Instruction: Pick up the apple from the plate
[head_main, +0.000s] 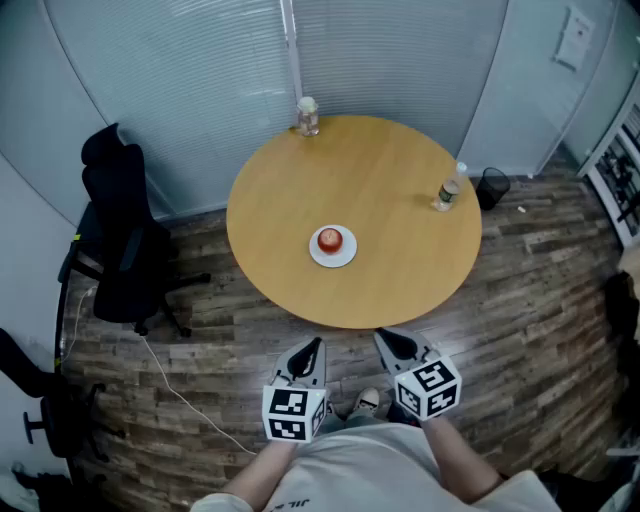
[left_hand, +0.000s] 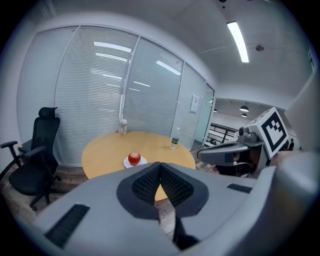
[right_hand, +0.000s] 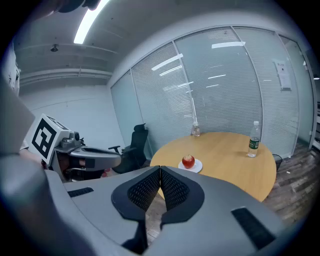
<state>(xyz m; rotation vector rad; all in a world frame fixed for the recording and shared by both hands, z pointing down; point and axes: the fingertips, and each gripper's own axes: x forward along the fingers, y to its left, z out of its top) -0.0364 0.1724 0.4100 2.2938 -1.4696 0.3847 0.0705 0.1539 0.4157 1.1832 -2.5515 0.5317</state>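
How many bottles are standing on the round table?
2. One clear bottle stands at the far edge of the table, by the blinds; the green-label bottle stands near its right edge. None seems hidden.

No word, brand or number can be read anywhere. Black-and-white square code patterns, without letters, are borne by the cube (head_main: 295, 412) on the left gripper (head_main: 314, 346) at 6 o'clock and the cube (head_main: 430, 388) on the right gripper (head_main: 383, 338) at 5 o'clock. A green label on the bottle (head_main: 449, 188) at 2 o'clock, a white notice (head_main: 575, 38) farther out that way and dark letters on the shirt (head_main: 300, 500) at 6 o'clock cannot be made out.
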